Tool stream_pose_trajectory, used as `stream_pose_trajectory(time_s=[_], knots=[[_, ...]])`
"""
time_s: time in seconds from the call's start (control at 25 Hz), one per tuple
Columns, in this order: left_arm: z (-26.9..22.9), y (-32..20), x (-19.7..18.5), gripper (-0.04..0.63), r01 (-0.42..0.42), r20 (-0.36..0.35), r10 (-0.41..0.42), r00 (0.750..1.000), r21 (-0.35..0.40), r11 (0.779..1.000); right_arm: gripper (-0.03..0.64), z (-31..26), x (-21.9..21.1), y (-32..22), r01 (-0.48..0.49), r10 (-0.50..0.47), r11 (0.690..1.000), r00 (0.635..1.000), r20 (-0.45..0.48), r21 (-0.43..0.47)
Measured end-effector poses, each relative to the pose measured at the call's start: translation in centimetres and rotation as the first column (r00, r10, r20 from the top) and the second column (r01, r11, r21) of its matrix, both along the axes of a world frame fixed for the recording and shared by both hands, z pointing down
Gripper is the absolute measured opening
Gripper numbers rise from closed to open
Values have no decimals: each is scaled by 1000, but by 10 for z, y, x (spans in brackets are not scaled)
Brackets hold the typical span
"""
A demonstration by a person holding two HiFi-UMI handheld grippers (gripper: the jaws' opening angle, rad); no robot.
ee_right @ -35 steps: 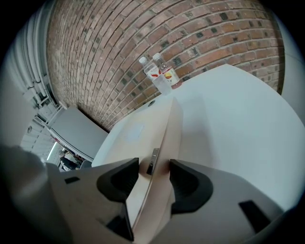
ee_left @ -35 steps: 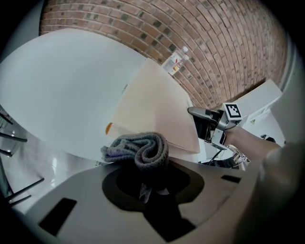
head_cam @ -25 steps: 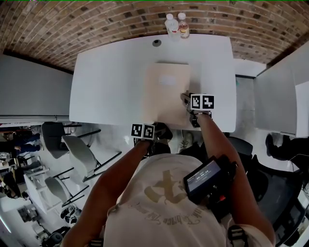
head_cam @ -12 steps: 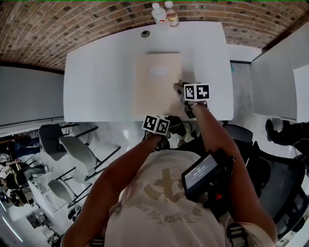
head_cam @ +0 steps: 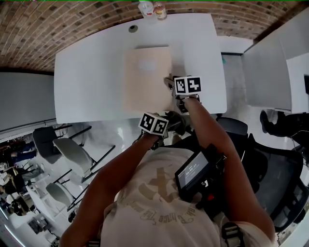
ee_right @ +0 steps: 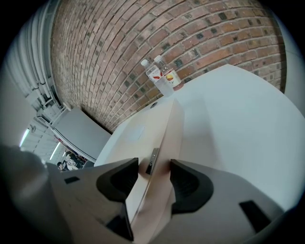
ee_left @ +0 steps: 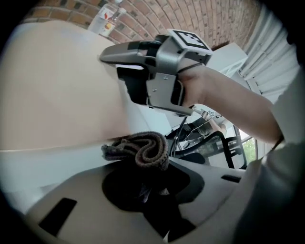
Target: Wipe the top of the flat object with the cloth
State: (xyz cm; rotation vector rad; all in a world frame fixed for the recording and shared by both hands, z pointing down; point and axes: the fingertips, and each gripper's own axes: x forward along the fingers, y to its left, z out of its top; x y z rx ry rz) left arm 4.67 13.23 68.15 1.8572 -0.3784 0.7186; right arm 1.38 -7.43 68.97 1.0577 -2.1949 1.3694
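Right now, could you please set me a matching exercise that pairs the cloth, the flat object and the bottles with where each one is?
Things:
1. cloth
2. flat object
3. bottles

Places:
A. standing at the far edge of the table
B. on the table, its right edge gripped in the right tongs
C. bunched up and clamped in the left tongs

Pairs: 1-C, 2-B, 3-A
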Motion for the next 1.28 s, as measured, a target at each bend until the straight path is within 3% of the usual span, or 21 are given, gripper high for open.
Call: stream_pose_trajectory(time_s=[0.24, 0.36, 0.52, 0.64, 0.72, 0.92, 1.08, 1.28], knots=[[-44, 9, -1, 104, -34, -92, 48, 995, 140, 989, 221, -1, 3, 0, 11, -10, 1000, 999, 37, -29], [-56, 4, -16, 104, -3, -93, 21, 995, 197, 980, 219, -7, 2, 3, 54, -53, 998, 997, 60, -26], [-75, -17, -40, 104, 86, -107, -57, 993, 288, 954, 207, -31, 1, 4, 107, -110, 993, 991, 74, 47], [-91, -38, -64, 104, 189, -124, -155, 980, 350, 917, 83, -53, 7, 7, 99, -110, 986, 991, 76, 132], [-101, -53, -82, 104, 247, -128, -213, 968, 397, 884, 52, -72, 12, 9, 84, -102, 977, 991, 81, 198], [-122, -85, -129, 104, 347, -125, -331, 935, 507, 789, 35, -127, 16, 32, 122, -166, 908, 983, 76, 402], [-139, -103, -149, 104, 382, -137, -376, 916, 579, 720, 28, -157, 26, 57, 141, -189, 848, 981, 43, 511], [-154, -111, -148, 104, 376, -153, -366, 918, 633, 677, 21, -174, 44, 79, 106, -150, 817, 988, 31, 567]])
